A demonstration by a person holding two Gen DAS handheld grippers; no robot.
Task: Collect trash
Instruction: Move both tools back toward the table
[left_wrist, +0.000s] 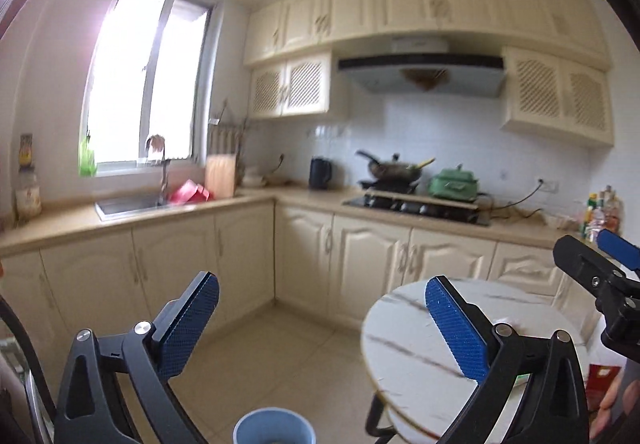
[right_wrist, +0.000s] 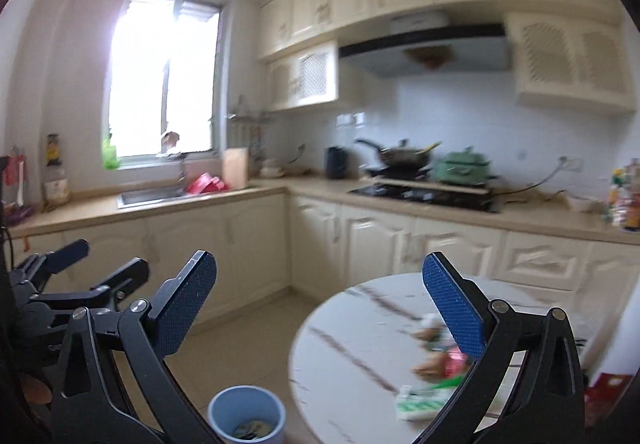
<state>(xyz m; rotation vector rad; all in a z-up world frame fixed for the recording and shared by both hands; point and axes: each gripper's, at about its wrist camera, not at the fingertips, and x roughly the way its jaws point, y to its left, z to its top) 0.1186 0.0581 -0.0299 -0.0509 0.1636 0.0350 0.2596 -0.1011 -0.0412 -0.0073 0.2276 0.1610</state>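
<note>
Two grippers are held up side by side over the kitchen floor. The left gripper (left_wrist: 322, 318) has its jaws spread wide with nothing between them, and the right gripper (right_wrist: 320, 298) is the same, wide apart and empty. The trash (right_wrist: 436, 368), a small blurred heap of wrappers, lies on the round marble worktop (right_wrist: 360, 344) near its right side, partly hidden behind the right gripper's finger. A blue bin (right_wrist: 247, 414) stands on the floor just beside the worktop, with some dark pieces at its bottom.
</note>
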